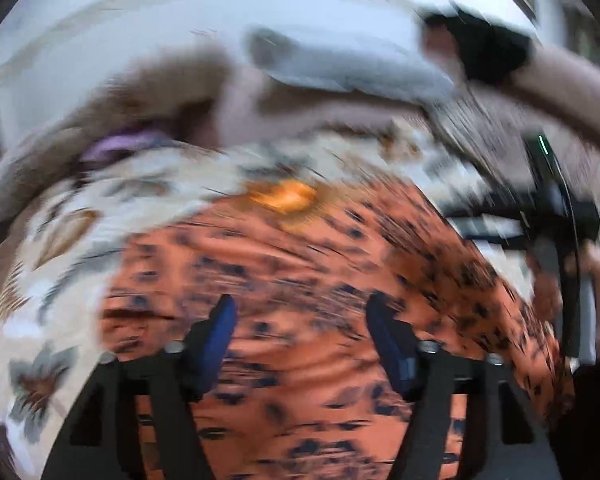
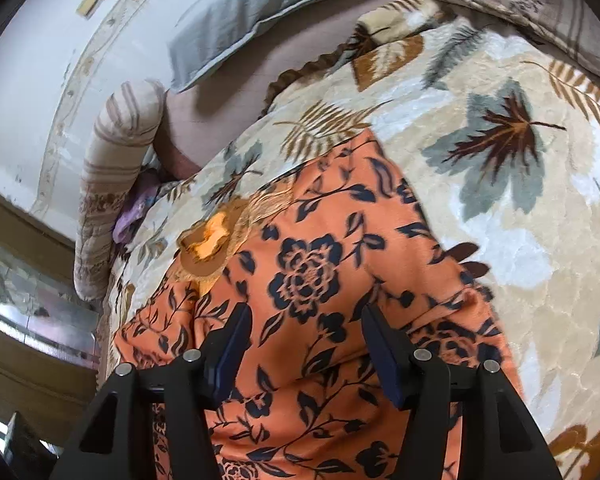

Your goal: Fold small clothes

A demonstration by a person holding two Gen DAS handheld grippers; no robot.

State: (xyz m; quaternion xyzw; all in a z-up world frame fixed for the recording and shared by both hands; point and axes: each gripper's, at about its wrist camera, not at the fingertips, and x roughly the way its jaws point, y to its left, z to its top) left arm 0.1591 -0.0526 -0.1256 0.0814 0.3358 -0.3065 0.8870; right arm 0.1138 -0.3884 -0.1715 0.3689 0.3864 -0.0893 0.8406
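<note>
Cream plush blanket w/ grey and brown leaf print (image 2: 500, 208) covers the bed; orange floral-print fabric garment (image 2: 320, 280) lies spread on it (left view badly blurred). Left gripper (image 1: 302, 320) and right gripper (image 2: 304, 330) hover over garment, jaws apart, nothing between them.

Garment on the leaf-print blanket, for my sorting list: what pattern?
Orange garment, dark floral print; right wrist view.

No legible text, label, brand, number or sign in either wrist view; left view is motion-blurred, right view shows only printed patterns.
</note>
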